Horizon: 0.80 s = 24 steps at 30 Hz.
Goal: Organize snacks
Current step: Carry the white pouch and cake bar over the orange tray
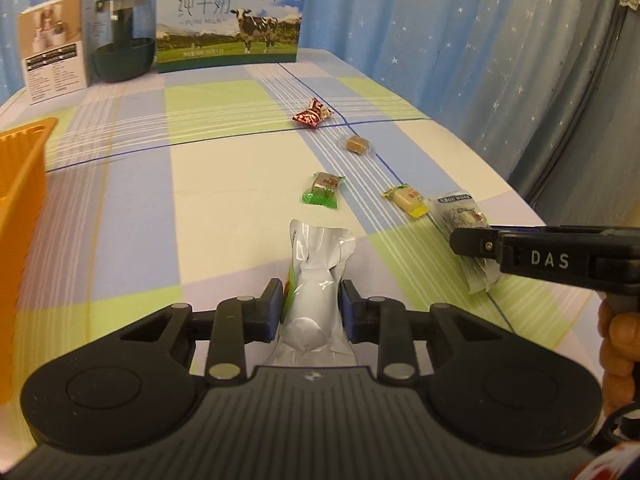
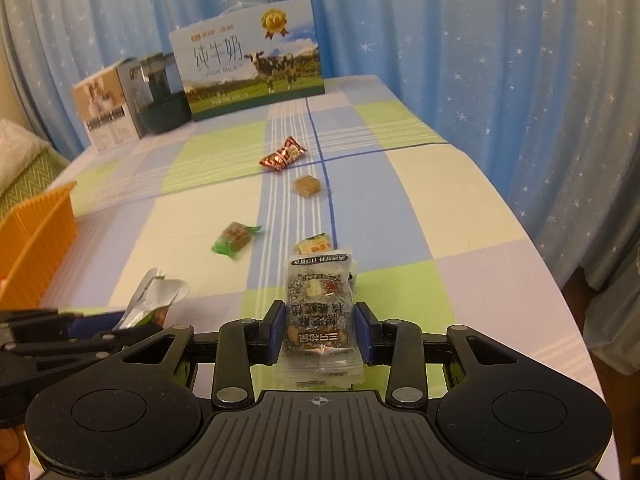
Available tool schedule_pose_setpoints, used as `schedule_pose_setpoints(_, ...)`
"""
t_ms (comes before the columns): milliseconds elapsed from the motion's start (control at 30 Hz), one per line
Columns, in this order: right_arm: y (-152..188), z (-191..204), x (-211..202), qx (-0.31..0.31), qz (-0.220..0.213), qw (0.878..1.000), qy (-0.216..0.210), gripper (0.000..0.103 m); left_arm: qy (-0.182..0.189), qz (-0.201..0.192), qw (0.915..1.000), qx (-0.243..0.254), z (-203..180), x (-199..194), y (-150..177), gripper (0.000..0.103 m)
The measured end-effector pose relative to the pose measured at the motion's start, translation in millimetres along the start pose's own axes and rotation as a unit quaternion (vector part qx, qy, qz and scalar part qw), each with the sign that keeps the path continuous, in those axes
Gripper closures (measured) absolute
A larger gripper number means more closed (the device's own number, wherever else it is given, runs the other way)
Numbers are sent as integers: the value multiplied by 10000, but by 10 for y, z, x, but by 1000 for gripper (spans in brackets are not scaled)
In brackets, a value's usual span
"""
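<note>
Checked tablecloth (image 2: 400,200) on table, blue starred curtain (image 2: 480,60) behind, milk box (image 2: 248,60)

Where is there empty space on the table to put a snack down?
The widest bare patch lies between the orange basket and the green-wrapped candy. Another runs along the table's right edge, by the blue curtain. The middle stripe is crowded: red packet, brown candy and yellow candy lie in a line.
</note>
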State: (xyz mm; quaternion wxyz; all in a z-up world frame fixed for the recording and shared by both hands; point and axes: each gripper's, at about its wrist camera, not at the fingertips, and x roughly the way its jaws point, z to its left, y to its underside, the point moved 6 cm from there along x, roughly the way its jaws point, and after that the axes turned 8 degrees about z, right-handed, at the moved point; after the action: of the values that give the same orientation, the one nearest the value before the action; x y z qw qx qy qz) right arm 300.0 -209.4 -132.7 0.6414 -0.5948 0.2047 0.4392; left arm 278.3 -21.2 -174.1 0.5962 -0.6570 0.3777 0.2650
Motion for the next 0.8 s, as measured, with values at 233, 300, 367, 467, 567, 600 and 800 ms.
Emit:
schedule_pose_setpoints(233, 235, 254, -294, -42, -88, 9998, -167, 66, -57, -40, 9996, -287, 103, -384, 238, 76)
schedule_pose_setpoints(300, 320, 376, -375, -183, -91, 9997, -152, 66, -74, -62, 9995, -316, 128, -501, 308, 76)
schedule_pose_setpoints(367, 412, 468, -431, -229, -52, 9996, -165, 66, -106, -97, 9992, -376, 161, -616, 379, 76)
schedule_pose_setpoints(467, 532, 559, -490, -176, 29, 9996, -212, 66, -148, -135, 9986, -481, 207, -775, 479, 76)
schedule_pose_setpoints(567, 615, 659, -575, -152, 52, 9995, -259, 66, -238, -189, 9981, -536, 258, -938, 567, 76)
schedule_pose_setpoints(600, 630, 701, -605, -170, 49, 9994, -284, 66, -274, -208, 9978, -575, 283, -994, 592, 76)
schedule_pose_setpoints(800, 622, 1037, -802, -330, -87, 9983, -475, 66, -429, -416, 9951, -783, 428, -1318, 652, 76)
